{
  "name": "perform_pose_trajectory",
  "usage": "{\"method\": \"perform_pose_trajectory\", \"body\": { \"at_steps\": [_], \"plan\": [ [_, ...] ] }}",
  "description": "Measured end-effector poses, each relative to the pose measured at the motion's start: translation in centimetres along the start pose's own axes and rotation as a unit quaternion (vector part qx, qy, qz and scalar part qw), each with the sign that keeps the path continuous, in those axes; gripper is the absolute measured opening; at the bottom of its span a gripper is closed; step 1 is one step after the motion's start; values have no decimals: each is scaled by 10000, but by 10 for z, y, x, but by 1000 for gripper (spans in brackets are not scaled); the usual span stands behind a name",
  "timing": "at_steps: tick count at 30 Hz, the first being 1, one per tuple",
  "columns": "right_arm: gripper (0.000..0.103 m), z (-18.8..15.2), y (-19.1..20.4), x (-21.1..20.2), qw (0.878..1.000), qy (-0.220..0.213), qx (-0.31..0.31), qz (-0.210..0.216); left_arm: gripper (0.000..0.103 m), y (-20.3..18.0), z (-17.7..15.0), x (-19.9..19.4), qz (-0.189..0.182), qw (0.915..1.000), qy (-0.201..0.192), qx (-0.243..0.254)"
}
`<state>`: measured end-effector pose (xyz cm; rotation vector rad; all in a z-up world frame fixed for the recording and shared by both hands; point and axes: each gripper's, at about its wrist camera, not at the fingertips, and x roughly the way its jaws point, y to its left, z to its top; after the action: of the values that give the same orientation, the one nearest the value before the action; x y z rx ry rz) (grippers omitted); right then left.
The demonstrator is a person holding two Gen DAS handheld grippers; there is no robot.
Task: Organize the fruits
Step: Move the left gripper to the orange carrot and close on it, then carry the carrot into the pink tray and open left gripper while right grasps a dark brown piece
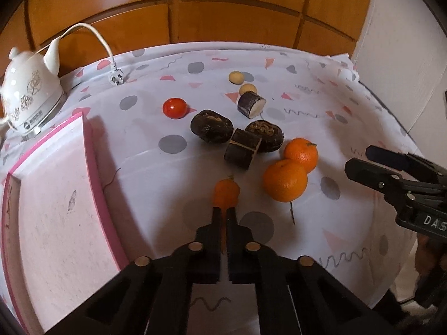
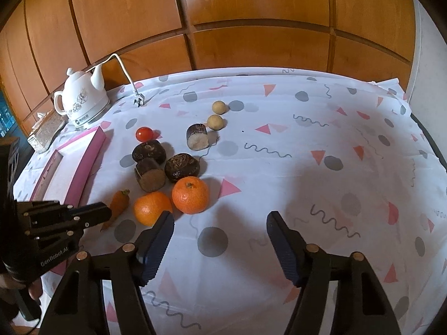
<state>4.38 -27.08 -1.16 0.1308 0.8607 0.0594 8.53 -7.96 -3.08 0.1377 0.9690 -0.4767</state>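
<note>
My left gripper [image 1: 223, 212] is shut on a small orange carrot [image 1: 225, 193], gripping its thin end just above the cloth; the carrot also shows in the right wrist view [image 2: 118, 202]. Two oranges [image 1: 285, 180] [image 1: 301, 153] lie to its right. Behind them are two dark round fruits [image 1: 211, 125] [image 1: 265, 135], two dark cut cane pieces [image 1: 243, 148] [image 1: 251, 104], a red tomato [image 1: 175, 108] and two small tan balls [image 1: 236, 77] [image 1: 248, 88]. My right gripper [image 2: 220, 223] is open and empty, in front of the oranges [image 2: 190, 194].
A pink-edged tray [image 1: 92, 150] stands at the left of the table. A white electric kettle [image 1: 29, 95] with its loose cord and plug [image 1: 116, 77] sits at the far left. A wooden panelled wall runs behind the table.
</note>
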Motion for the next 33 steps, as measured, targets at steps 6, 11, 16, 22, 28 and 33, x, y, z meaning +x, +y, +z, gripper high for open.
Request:
{"method": "perform_pose_trajectory", "body": {
  "at_steps": [6,11,16,22,28,33],
  "plan": [
    [68,14,-6,6,9999,38,85,48,0,6,-1,-2,-161,9994,-96,-302],
    [68,23,-8,10,9999,58,129,91,0,6,-2,-3,-377,9987,-83,-331],
    [68,31,-10,21,9996,145,187,140,17,-5,-1,0,-327,9994,12,142],
    [68,38,-10,28,9996,176,133,171,59,1,11,12,-232,9997,62,110],
    [68,44,-16,38,9995,245,140,158,31,16,16,22,-111,9990,234,-354],
    [68,59,-20,50,9991,273,203,267,21,21,14,20,-141,9979,207,-606]
  ]
}}
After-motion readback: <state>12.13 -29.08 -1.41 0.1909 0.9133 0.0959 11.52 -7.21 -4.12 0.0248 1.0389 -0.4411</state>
